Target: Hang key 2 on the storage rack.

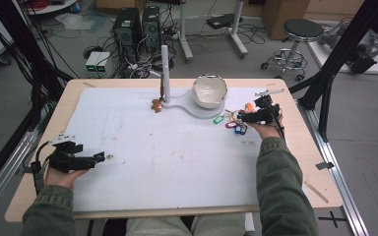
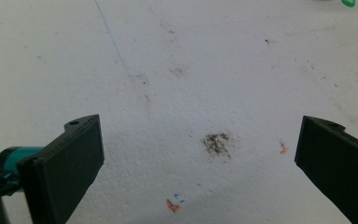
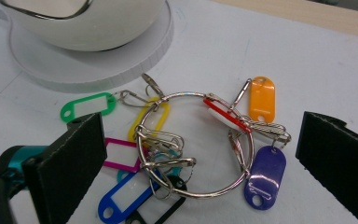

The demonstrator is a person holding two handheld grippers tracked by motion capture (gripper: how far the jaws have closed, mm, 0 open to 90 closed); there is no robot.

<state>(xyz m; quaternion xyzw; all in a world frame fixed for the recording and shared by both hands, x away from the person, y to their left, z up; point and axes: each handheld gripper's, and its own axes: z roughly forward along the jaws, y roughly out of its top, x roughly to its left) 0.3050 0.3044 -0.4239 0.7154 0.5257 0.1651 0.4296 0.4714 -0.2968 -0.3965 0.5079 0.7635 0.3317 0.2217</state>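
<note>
While the right gripper [image 3: 196,154] hovered wide open and empty over the key ring [image 3: 196,144] beside the bowl's base [image 3: 135,60], I judged it light, loose, slippery: pinch the stiff metal hoop, not the dangling plastic tags. Left gripper [image 2: 200,154] stood open, empty.

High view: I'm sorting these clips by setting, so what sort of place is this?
Probably a robotics or data-recording lab, not a home: computer towers and loose cables on the floor, black frame struts beside the table, and a rolling stool.
</note>
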